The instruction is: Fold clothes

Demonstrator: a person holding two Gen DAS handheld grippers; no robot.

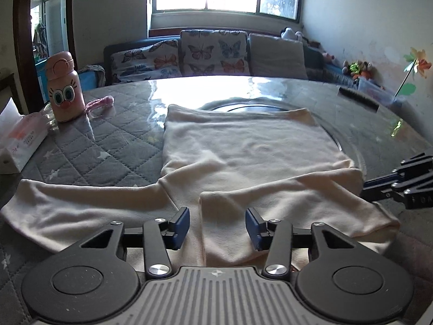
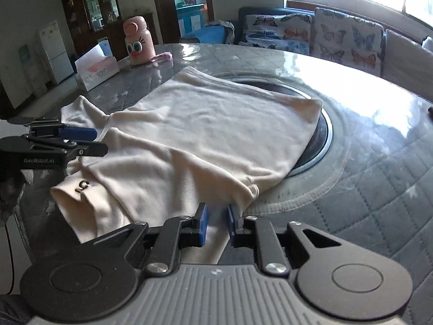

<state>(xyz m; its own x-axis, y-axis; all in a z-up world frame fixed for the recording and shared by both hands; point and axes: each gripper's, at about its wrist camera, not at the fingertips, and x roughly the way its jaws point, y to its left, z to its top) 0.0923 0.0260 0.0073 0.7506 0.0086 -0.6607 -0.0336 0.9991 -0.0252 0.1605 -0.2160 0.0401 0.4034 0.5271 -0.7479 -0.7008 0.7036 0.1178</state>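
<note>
- Shirt [image 1: 243, 146]: cream, soft, long-sleeved, lying flat on the round table [image 1: 121, 140], its body reaching from the near edge to the middle.
- Its far hem lies over the dark round inset [image 2: 322, 138] at the table's centre, one hem corner resting on the inset's rim.
- One sleeve [image 1: 67, 205] stretches along the near edge toward the tissue-box side; the other sleeve [image 1: 297, 203] is folded back across the body, cuff end near the middle of the near edge.
- In the right wrist view a small dark mark [image 2: 83, 185] shows on the cuff.
- The fabric is lightly wrinkled, with soft ridges where the sleeves meet the body.
- Left gripper [image 1: 217, 226]: jaws apart, over the shirt at the near edge, the folded cuff's edge between the blue pads [image 1: 181, 223]; whether they touch cloth I cannot tell.
- Right gripper [image 2: 217, 223]: jaws narrowly spaced with cream fabric in the gap at the shirt's near corner, apparently pinching it.
- Pink bottle [image 1: 63, 89] and tissue box [image 1: 19, 140] stand at the far left edge, well apart from the shirt.
</note>
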